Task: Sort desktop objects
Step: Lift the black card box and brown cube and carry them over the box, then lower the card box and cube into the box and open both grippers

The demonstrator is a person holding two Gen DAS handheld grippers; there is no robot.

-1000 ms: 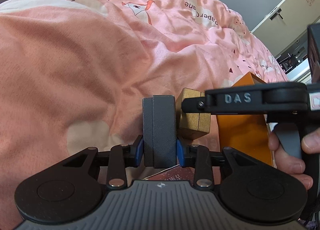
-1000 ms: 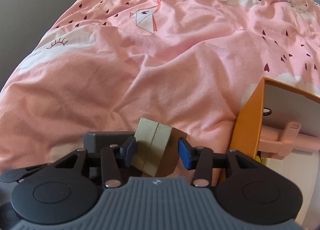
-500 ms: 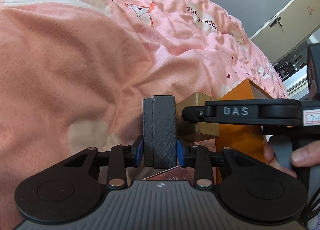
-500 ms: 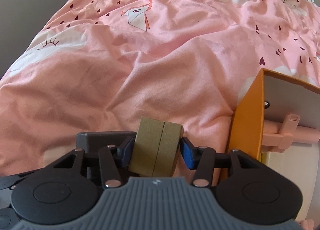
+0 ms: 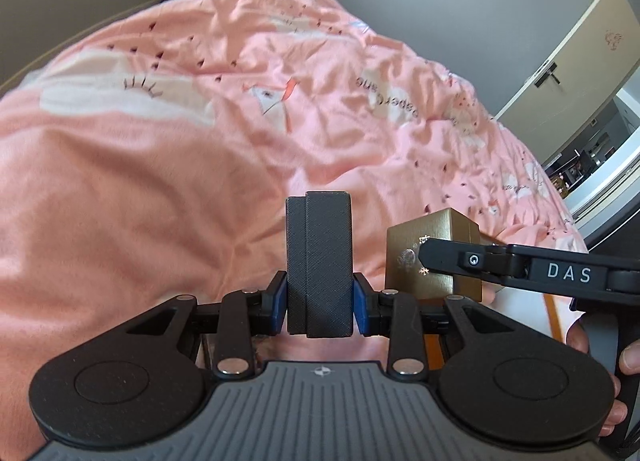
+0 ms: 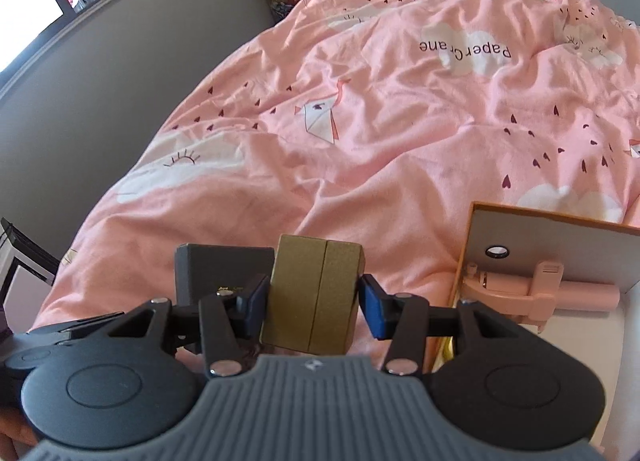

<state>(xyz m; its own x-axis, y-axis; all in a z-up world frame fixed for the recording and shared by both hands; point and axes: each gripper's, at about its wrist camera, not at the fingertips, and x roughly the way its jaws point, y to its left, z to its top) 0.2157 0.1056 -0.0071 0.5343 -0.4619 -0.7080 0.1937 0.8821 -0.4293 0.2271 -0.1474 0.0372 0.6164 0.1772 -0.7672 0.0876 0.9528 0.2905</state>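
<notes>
A: Left gripper (image 5: 320,303) is clamped on the dark grey box (image 5: 319,261); both blue pads press its sides and the box stands upright, dead centre in the left wrist view, above the pink bedspread (image 5: 160,181).

B: Right gripper (image 6: 314,303)?

A: It carries the gold box (image 6: 314,293), upright and slightly tilted. Left pad touches it; at the right pad a narrow gap may show, so contact there is uncertain.

B: Relative positions?

A: Seen from the right wrist, the grey box sits at 9 o'clock of the gold one, just beside it. At 3 o'clock stands an orange tray (image 6: 552,219) holding a pink device (image 6: 532,293).
</notes>
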